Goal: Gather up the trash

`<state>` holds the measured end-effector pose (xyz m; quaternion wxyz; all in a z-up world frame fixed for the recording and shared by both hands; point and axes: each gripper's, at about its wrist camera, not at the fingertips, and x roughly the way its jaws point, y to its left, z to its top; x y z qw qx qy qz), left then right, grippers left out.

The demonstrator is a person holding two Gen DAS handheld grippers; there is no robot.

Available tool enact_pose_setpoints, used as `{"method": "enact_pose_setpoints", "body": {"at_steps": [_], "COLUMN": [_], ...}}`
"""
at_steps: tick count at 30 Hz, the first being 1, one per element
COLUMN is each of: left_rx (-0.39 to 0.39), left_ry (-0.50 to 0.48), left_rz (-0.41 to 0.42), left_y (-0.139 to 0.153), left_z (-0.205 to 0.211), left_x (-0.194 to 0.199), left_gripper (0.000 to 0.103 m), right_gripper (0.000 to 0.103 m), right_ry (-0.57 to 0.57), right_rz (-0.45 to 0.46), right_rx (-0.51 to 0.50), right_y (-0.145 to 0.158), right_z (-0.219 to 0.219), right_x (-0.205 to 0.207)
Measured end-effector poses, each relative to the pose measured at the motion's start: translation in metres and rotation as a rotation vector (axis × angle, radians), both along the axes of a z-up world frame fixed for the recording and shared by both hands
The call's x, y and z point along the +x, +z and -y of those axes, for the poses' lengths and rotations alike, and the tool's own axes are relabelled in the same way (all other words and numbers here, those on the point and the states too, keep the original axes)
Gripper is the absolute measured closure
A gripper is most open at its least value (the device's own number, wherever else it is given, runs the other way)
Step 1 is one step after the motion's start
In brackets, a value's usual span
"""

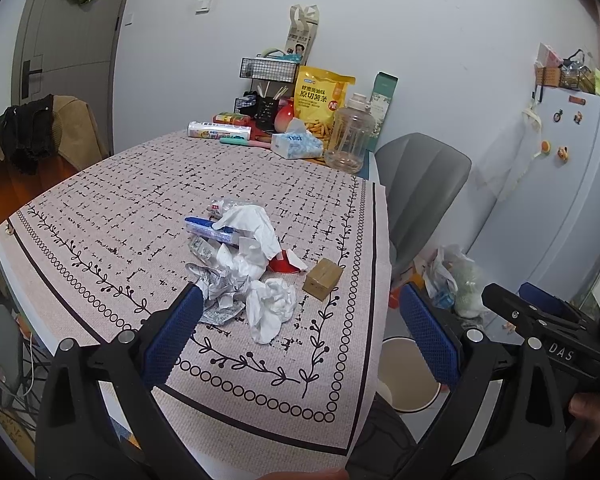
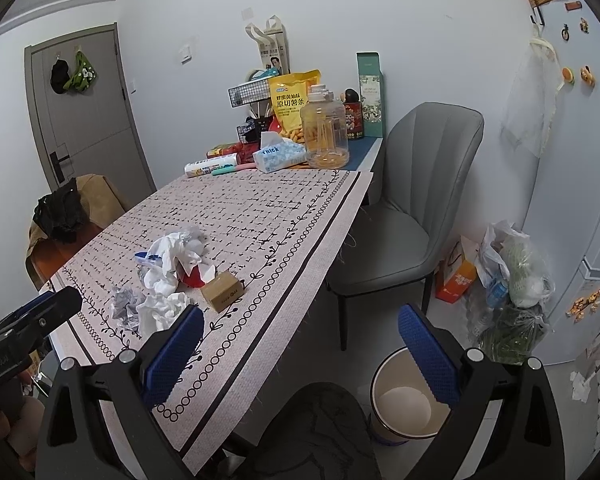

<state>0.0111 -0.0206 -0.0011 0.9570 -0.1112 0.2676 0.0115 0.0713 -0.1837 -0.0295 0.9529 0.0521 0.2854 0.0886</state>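
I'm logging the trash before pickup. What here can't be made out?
- Left wrist view: red item, mostly buried under the crumpled tissues.
- Same view: bin, cut off by the tablecloth and the left claw.
- Both views: wrapper print, too small.

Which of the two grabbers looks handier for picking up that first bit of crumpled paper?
Probably left: the left gripper hangs open right over the crumpled tissue, while the right gripper sits off the table edge above the bin.

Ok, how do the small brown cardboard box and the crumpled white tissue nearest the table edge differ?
The small brown cardboard box is rigid, squared and intact; the crumpled white tissue is soft, shapeless and spread wider. The box sits apart; the tissue touches the pile. Both lie on the patterned tablecloth.
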Motion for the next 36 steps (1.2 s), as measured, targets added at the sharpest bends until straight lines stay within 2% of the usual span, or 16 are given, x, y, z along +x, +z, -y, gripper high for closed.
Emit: {"method": "enact_pose_setpoints", "body": {"at_steps": [25,36], "left_rx": [-0.012,-0.041], "left_ry": [-0.004,0.025], "left_rz": [0.003,-0.020], "left_y": [-0.004,-0.018], "left_z": [-0.003,-0.025], "left_x": [0.001,0.003], "left_gripper": [0.006,0.006], "right_gripper": [0.008,0.008], "right_ry": [0.000,0.108], "right_rz": [0.015,0.050], "right_rx": [-0.008,-0.017], "right_y": [0.000,-0.004], "right_z": [-0.001,-0.018], "right_x": [-0.001,0.006]}}
